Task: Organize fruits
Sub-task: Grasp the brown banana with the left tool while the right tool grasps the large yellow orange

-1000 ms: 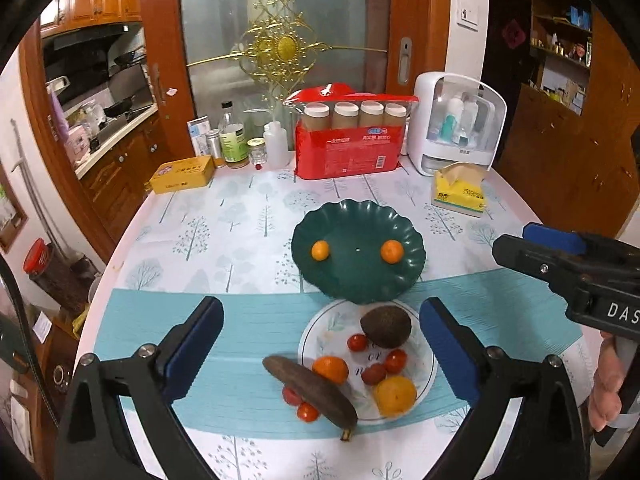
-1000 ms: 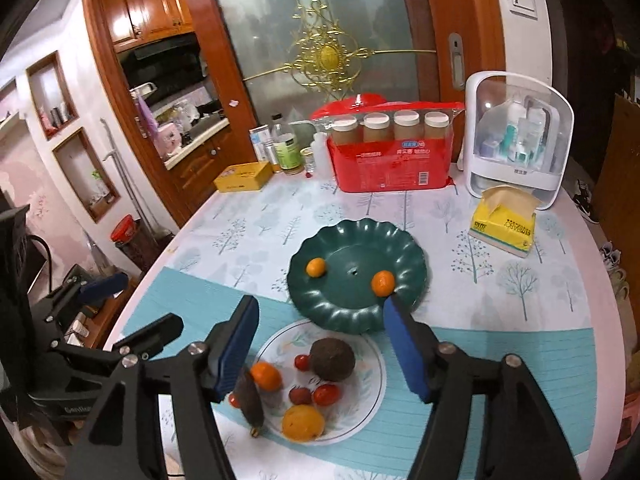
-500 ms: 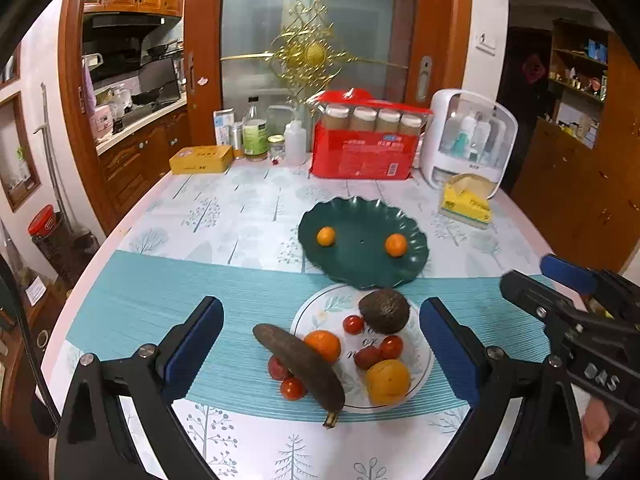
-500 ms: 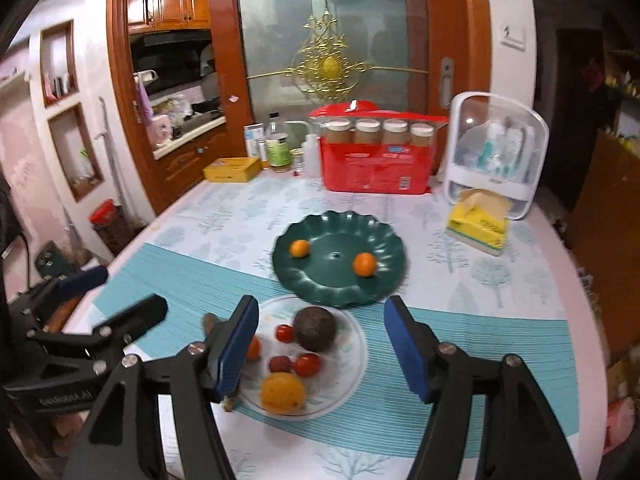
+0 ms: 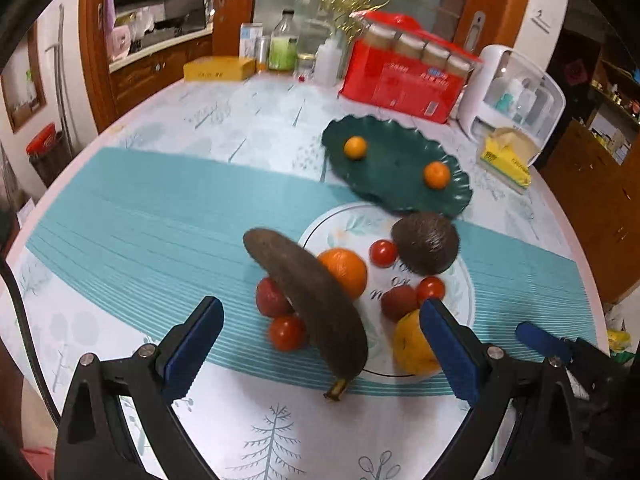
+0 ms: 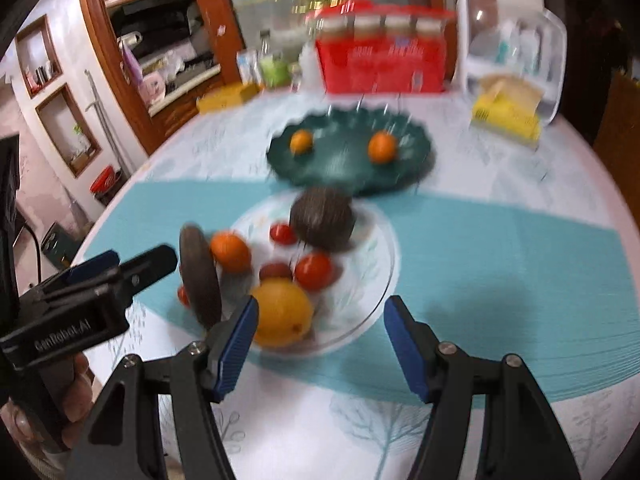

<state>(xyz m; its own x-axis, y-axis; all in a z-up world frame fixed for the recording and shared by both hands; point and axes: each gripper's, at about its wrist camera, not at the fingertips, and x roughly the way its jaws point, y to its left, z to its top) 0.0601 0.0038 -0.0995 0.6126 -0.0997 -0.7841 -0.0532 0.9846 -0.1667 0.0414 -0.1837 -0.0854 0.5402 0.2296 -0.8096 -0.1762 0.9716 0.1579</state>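
A white plate (image 5: 464, 300) holds an orange (image 5: 344, 272), a yellow citrus (image 5: 412, 344), an avocado (image 5: 426, 242) and small tomatoes (image 5: 383, 253). A dark overripe banana (image 5: 312, 300) lies across its left rim. Behind it a green plate (image 5: 396, 172) holds two small oranges (image 5: 355, 147). My left gripper (image 5: 320, 344) is open just before the banana. My right gripper (image 6: 320, 340) is open, close above the white plate (image 6: 380, 248) near the yellow citrus (image 6: 280, 312). The left gripper also shows in the right wrist view (image 6: 136, 268).
A red box of jars (image 5: 400, 76), a white organizer (image 5: 516, 92), a yellow tissue pack (image 5: 506, 160), bottles (image 5: 282, 46) and a yellow box (image 5: 218, 69) stand at the table's back. A teal runner (image 5: 140, 232) crosses the round table.
Both grippers have come down and forward toward the white plate, so the fruits look much larger. Both stay open.
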